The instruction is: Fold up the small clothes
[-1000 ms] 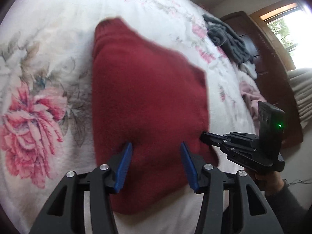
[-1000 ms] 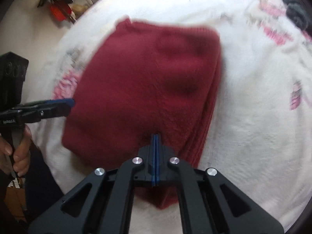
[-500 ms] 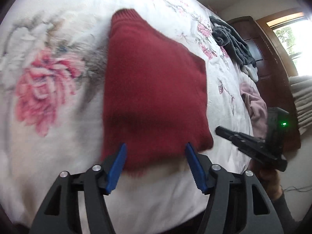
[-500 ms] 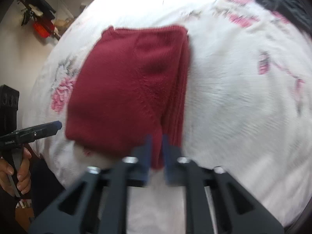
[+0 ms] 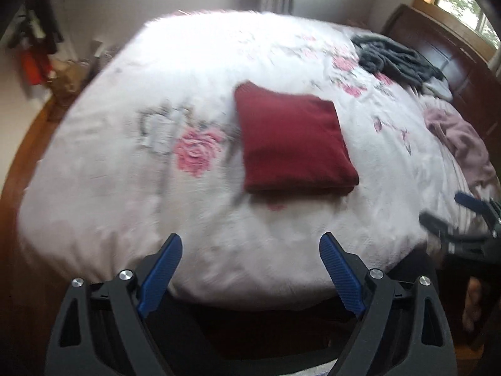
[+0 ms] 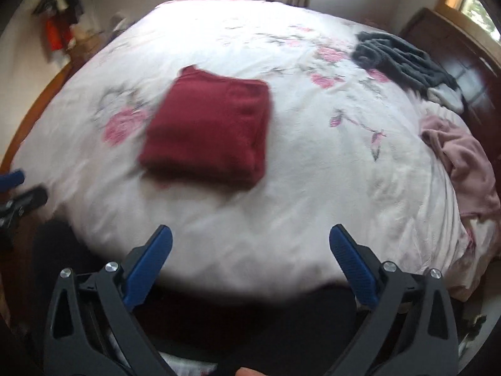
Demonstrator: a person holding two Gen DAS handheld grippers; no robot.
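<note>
On a white floral bedspread (image 5: 219, 62), a dark red knitted garment (image 5: 291, 144) lies folded into a neat square, near the middle of the bed and just beside a printed pink rose (image 5: 197, 150). Both handheld grippers hang over the bed's near edge, well apart from the garment. Left gripper (image 5: 250, 250): blue-padded fingers (image 5: 159, 272) spread wide, holding nothing. Right gripper (image 6: 250, 241): fingers (image 6: 350, 266) likewise spread wide and empty. Toward the dark wooden headboard (image 6: 454, 62) at right lie a crumpled grey garment (image 6: 400, 59) and a rumpled pink garment (image 6: 463, 163), both unfolded. Both views are slightly blurred.
</note>
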